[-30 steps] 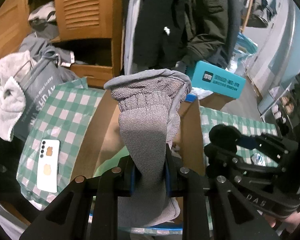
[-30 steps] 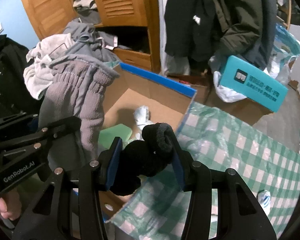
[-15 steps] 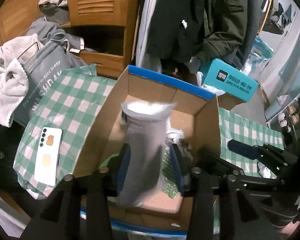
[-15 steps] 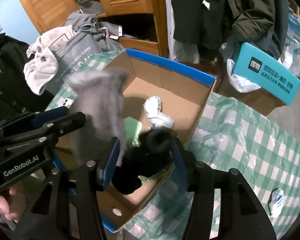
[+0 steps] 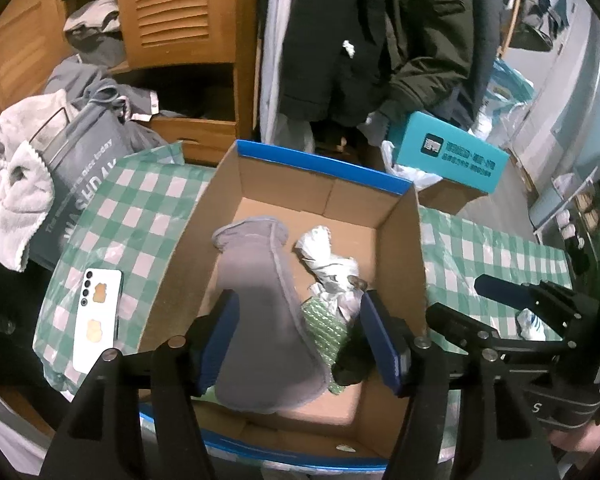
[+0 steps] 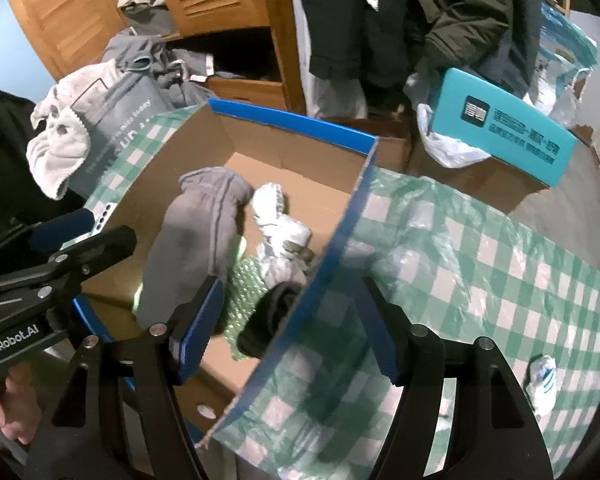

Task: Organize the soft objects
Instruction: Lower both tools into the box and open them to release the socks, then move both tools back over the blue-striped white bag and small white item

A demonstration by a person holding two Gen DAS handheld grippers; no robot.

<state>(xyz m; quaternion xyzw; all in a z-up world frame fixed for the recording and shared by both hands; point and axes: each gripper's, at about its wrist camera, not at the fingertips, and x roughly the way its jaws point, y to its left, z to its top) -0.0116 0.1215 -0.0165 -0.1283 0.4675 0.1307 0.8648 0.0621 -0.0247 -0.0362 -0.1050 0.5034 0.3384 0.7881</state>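
On the left of the counter (image 5: 100, 216), near its edge, a phone (image 5: 98, 318) lies on the checked cloth, apart from the box (image 5: 400, 248) that stands mid-counter with its blue rim up. In the box, the grey sock (image 5: 260, 300) lies along the left half, its long axis running from the cuff at the far wall toward us, and its near end sits between the fingers of our left gripper (image 5: 298, 340). Those jaws have just been opening; the pads stand clear of the cloth on both sides, so we take the sock as released and resting on the floor of the box. Right of it lie a white bundle (image 5: 328, 264) and some green bubble wrap (image 5: 326, 324). Next comes the black sock (image 6: 272, 320), balled against the right wall of the box, below and between the fingers of our right gripper (image 6: 288, 320). These jaws have also just been opening, and nothing is pressed between them; the right finger hangs outside the wall, over the cloth. We judge that both grippers must lift straight out before anything else. The wall hides much of the black sock, and the left finger covers the grey sock's toe. Near the counter's right edge a small white-and-blue thing (image 6: 542, 380) lies blurred; we cannot tell what it is.
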